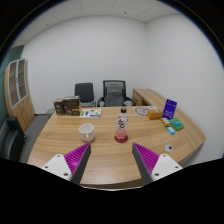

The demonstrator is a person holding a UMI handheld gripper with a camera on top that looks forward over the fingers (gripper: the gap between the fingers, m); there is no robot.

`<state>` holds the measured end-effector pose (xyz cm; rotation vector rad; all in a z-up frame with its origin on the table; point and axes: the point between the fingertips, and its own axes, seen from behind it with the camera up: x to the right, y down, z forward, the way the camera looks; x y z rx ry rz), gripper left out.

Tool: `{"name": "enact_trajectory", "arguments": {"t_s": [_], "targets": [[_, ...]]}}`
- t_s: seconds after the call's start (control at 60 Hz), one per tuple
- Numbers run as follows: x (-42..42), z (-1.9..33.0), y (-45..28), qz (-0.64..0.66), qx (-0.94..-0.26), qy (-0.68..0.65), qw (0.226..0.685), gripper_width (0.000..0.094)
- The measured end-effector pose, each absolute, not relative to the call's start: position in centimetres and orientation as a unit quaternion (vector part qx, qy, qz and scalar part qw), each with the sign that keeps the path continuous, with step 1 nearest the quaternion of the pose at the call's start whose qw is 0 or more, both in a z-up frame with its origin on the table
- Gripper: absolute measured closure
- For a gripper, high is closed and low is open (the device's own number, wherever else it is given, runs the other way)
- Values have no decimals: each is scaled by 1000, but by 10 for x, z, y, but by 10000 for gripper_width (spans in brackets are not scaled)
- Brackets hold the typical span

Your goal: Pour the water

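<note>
A small bottle (122, 124) with a pale cap stands upright on a red coaster (121, 138) near the middle of the wooden table (110, 155). To its left stands a white cup (87, 131). My gripper (112, 160) hangs above the table's near edge, well short of both. Its two fingers with purple pads (76, 157) are spread wide apart, and only bare tabletop shows between them.
Books (68, 105) and papers (90, 112) lie at the table's far left. A purple box (169, 107), teal items (176, 126) and a small white object (168, 148) sit to the right. Two office chairs (100, 93) stand behind the table. A cabinet (17, 92) stands against the left wall.
</note>
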<state>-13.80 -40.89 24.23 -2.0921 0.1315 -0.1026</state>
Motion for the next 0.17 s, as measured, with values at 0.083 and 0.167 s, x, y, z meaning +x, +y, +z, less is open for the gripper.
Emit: {"name": "enact_trajectory", "arguments": {"t_s": [0.083, 0.167], "targets": [[-136, 244, -414, -46, -864, 61, 498, 79], [-136, 246, -417, -49, -862, 60, 500, 74]]}}
